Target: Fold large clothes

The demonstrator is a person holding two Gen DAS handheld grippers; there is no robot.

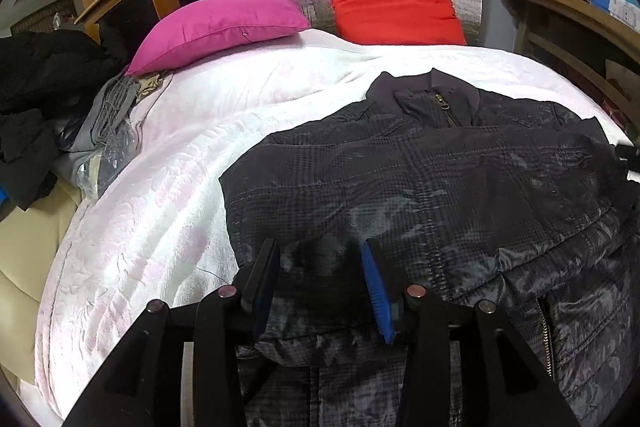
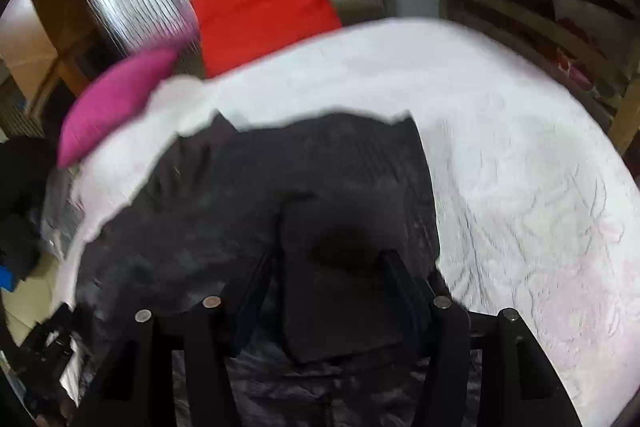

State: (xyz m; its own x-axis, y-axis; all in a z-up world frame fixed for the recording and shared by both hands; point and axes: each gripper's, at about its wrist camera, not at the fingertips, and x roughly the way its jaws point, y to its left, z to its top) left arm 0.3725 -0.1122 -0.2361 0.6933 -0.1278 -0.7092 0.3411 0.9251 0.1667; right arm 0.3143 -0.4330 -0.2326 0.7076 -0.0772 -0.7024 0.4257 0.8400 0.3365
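Partly folded, a dark checked zip-up jacket (image 1: 420, 179) lies on the white quilted bed (image 1: 160, 187). Both grippers, left (image 1: 324, 275) and right (image 2: 328, 291), hover part-open, holding nothing; its slippery sleeves could spring unfolded.

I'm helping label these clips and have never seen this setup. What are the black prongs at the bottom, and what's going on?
Each picture comes from a camera mounted on a hand-held gripper that a person carries, one per hand. The prongs are its two fingers. The left hand-held gripper and the right hand-held gripper both hover over a dark jacket spread on a white bedspread. Both look open, gripping nothing. A pink pillow and a red cushion lie at the far end. The right view is blurred.
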